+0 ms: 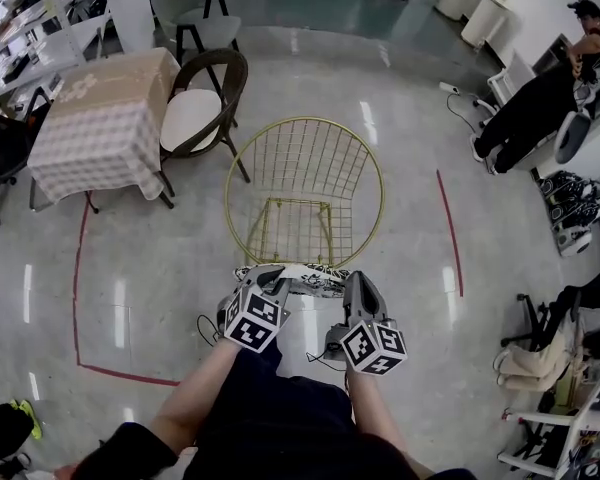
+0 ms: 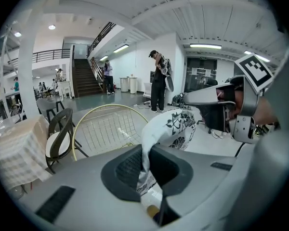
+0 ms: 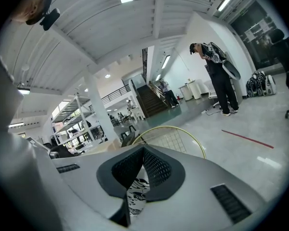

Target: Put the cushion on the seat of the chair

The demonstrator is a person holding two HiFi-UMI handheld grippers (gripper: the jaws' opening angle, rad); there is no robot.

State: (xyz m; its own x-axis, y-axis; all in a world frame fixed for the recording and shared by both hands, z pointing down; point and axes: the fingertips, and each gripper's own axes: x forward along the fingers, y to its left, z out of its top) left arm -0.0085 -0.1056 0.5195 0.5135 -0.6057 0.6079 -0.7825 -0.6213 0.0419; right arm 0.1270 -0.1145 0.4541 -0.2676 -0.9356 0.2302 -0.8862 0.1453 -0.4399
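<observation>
A white cushion (image 1: 302, 279) with a black flower print hangs between my two grippers, just in front of the gold wire chair (image 1: 305, 183). The chair's wire seat (image 1: 295, 230) is bare. My left gripper (image 1: 272, 276) is shut on the cushion's left edge, and the fabric (image 2: 176, 124) rises out of the pinched jaws (image 2: 145, 163). My right gripper (image 1: 357, 282) is shut on the cushion's right edge; printed cloth (image 3: 137, 197) shows below its closed pads (image 3: 143, 159). The gold chair (image 2: 106, 128) stands ahead of both grippers (image 3: 176, 138).
A table with a checked cloth (image 1: 100, 118) and a dark chair with a white seat pad (image 1: 195, 108) stand at the back left. Red tape lines (image 1: 450, 230) mark the shiny floor. A person (image 1: 540, 103) stands at the far right, with office chairs and bags (image 1: 570, 208) nearby.
</observation>
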